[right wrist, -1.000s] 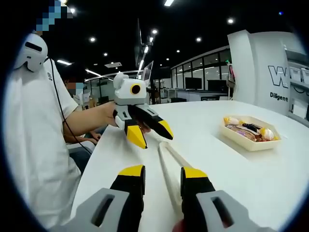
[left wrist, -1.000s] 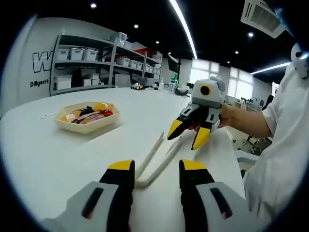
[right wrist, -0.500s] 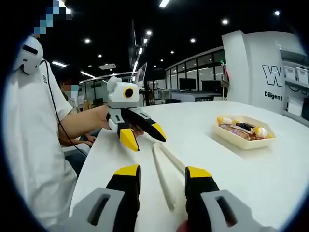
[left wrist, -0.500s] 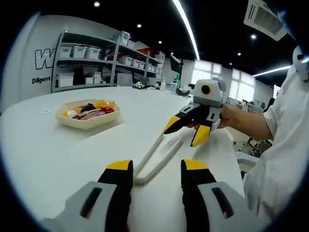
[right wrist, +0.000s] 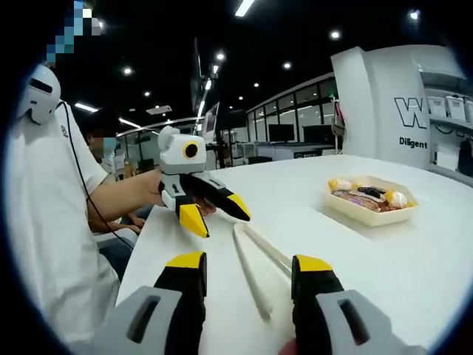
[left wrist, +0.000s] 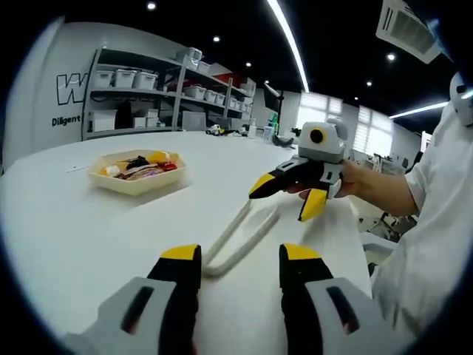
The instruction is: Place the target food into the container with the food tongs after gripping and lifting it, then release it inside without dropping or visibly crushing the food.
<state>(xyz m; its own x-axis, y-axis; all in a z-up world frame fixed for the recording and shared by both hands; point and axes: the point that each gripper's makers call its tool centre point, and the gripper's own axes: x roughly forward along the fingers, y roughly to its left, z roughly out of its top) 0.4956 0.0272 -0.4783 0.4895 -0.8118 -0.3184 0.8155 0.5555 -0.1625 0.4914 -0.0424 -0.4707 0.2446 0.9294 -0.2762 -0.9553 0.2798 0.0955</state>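
Observation:
Cream food tongs (left wrist: pixel 238 237) lie flat on the white table (left wrist: pixel 74 237), their joined end towards my left gripper (left wrist: pixel 240 255), which is open just short of them. My right gripper (left wrist: pixel 284 198), held by a hand, hovers open over the tongs' far tips. In the right gripper view the tongs (right wrist: pixel 255 266) lie between and ahead of my right gripper (right wrist: pixel 248 262), open and empty, and my left gripper (right wrist: pixel 216 215) hangs open above the tongs' other end. A beige tray (left wrist: pixel 137 185) holds several mixed food pieces; the same tray (right wrist: pixel 369 214) sits at the right.
A person in a white shirt (left wrist: pixel 436 222) stands at the table's edge. Shelves with white bins (left wrist: pixel 148 89) line the wall behind the table (right wrist: pixel 414 266). Bare tabletop separates the tongs from the tray.
My right gripper's jaws have spread wider. Both views have drifted a little, and the left gripper looks slightly farther off in the right gripper view. The tongs and tray lie as before.

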